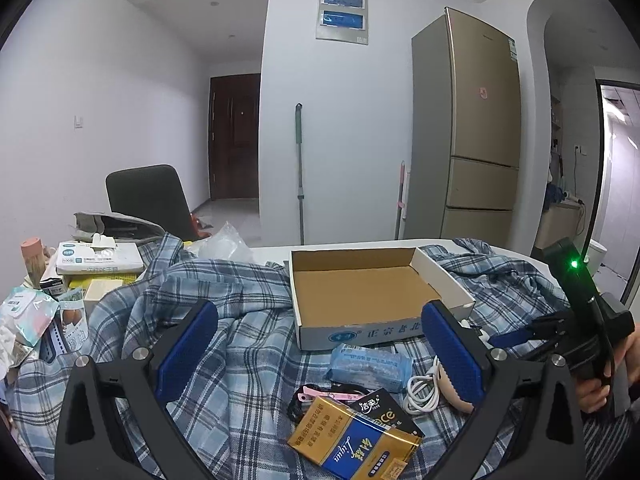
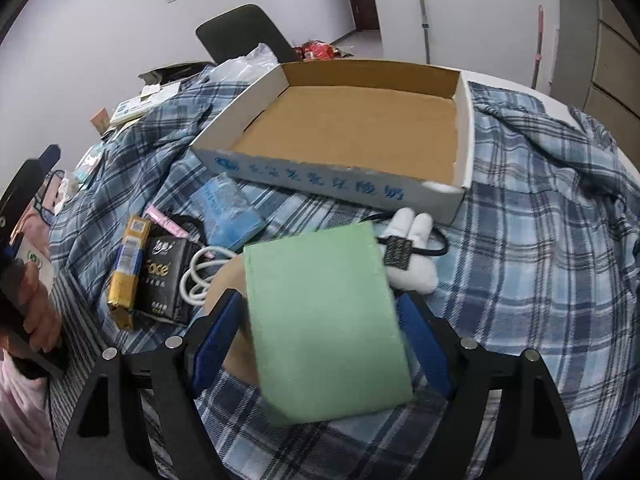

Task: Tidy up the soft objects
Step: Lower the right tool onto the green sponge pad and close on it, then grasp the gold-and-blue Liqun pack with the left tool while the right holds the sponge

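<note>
Landmark: the open cardboard tray (image 2: pixel 352 136), sitting on the plaid shirt (image 2: pixel 540 216) that covers the bench. Tray is empty right now.

Right claw (image 2: pixel 320 332): clamped on a green sponge block (image 2: pixel 324 320), blue pads pressing its two long sides. Block sits just on the near side of the tray's printed front wall, tilted, far end aimed at the tray. Holding it by the sides keeps the flat face clear, so my guess is it's meant to slide or drop into the tray flat.

Left claw (image 1: pixel 320 356): released, jaws wide, nothing between them. It hovers on the near side of the tray over the loose pile, probably parked until the right side is done.

Also near the tray's front wall:
- blue tissue pack (image 2: pixel 228 212), touching the tray's near-left corner area
- black tissue pack (image 2: pixel 164 280) and gold-blue carton (image 2: pixel 128 268), side by side, further toward the camera
- white cable (image 2: pixel 196 276), coiled beside the black pack
- white plush toy (image 2: pixel 412 256), just below the front wall, partly under the green block's far corner

Judgement: early in the job, nothing sorted into the tray yet. Risk: the block's far corner could catch the toy or the tray lip on the way in.
</note>
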Motion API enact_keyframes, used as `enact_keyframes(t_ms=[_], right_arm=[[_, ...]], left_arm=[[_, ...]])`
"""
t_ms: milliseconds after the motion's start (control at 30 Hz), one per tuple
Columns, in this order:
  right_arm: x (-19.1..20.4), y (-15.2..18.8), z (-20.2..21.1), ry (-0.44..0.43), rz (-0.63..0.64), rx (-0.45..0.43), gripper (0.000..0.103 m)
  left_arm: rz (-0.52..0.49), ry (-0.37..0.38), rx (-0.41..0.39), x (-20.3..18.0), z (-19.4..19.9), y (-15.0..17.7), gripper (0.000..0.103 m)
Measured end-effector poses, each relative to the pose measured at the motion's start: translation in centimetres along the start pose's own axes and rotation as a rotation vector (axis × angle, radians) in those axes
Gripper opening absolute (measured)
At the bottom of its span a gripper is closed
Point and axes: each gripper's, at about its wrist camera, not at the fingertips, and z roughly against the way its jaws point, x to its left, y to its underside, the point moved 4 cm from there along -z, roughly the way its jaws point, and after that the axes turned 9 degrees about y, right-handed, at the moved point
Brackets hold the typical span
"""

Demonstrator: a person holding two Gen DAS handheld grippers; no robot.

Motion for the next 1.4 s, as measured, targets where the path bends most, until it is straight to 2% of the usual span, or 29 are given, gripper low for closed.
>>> enact_keyframes(t_ms=[200, 267, 300, 333, 533, 700, 800, 900, 967, 1067, 1167, 1267, 1333, 1400], right_arm=[[-0.2, 0.0, -0.3, -0.038, 0.014, 0.035, 0.08], [0.0, 0.3, -0.5, -0.077, 0.038, 0.064, 0.079], [0.2, 0.4, -0.7, -0.082, 0.052, 0.077, 0.078], [0.2, 0.5, -0.7, -0.077, 0.055, 0.08, 0.07], [0.1, 0.2, 1.2, -0.016, -0.003, -0.006, 0.07], [2.0, -0.1, 5.3, 0.055, -0.007, -0.168, 0.07], [3.1, -0.2, 7.5, 0.085, -0.01, -0.258, 0.07], [3.9, -0.3, 9.0, 0.071, -0.018, -0.313, 0.07], [4.1, -0.5, 9.0, 0.053, -0.029, -0.322, 0.07], [3.6, -0.8, 8.2, 0.041, -0.071, -0.311, 0.07], [2.8, -0.7, 6.9, 0.051, -0.104, -0.293, 0.07], [2.2, -0.2, 5.7, 0.062, -0.121, -0.278, 0.07], [2.1, 0.2, 5.1, 0.057, -0.122, -0.263, 0.07], [2.0, 0.5, 5.0, 0.057, -0.122, -0.26, 0.07]], left_arm=[[-0.001, 0.004, 0.011, -0.1, -0.1, 0.1, 0.103], [-0.001, 0.006, 0.007, -0.1, -0.1, 0.0, 0.103], [-0.002, 0.009, 0.006, -0.1, 0.0, 0.0, 0.103], [-0.003, 0.012, 0.006, -0.2, 0.0, 0.0, 0.103], [-0.004, 0.019, 0.016, -0.3, -0.2, 0.0, 0.103], [0.051, 0.008, 0.031, 0.1, 0.3, -0.4, 0.103], [0.089, 0.036, 0.096, -0.1, 0.5, -0.6, 0.103], [0.098, -0.004, 0.157, 0.3, 0.5, -0.5, 0.103], [0.155, -0.012, 0.211, 1.0, 0.5, 0.0, 0.103], [0.348, -0.007, 0.285, 2.8, 0.8, 1.4, 0.101], [0.423, 0.012, 0.376, 3.0, 0.1, 2.9, 0.093], [0.497, 0.05, 0.466, 2.7, -0.9, 4.5, 0.076], [0.556, 0.081, 0.517, 2.6, -1.4, 5.6, 0.052], [0.625, 0.139, 0.592, 2.3, -2.4, 6.9, 0.042]])
